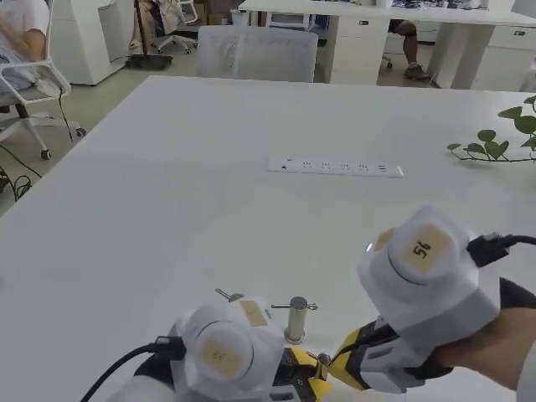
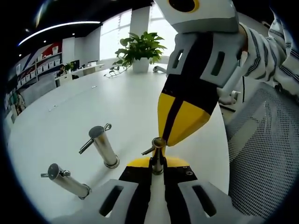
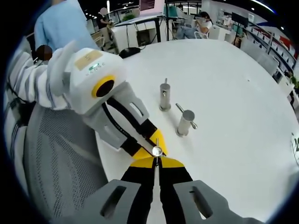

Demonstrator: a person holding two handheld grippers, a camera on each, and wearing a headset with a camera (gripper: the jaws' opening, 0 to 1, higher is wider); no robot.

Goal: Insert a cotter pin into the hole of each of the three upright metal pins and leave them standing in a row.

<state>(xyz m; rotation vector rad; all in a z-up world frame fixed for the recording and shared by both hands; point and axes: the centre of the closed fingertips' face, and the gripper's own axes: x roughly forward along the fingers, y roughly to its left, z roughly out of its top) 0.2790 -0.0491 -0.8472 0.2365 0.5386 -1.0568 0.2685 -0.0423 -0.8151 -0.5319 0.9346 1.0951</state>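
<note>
– labels?
– "56" (image 1: 421, 249) atop right gripper (image 3: 157, 159), its jaws pinched together at nearest pin (image 2: 158, 151)'s head.
– left gripper (image 2: 158, 165)?
– clamped on that pin's shaft; middle pin (image 2: 103, 147) and far pin (image 2: 67, 179) stand beside, cottered.

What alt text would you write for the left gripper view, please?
The left gripper grips an upright metal pin on a white table while the right gripper reaches down to the pin's top. Two more pins, each with a cotter pin through it, stand left of it.
</note>
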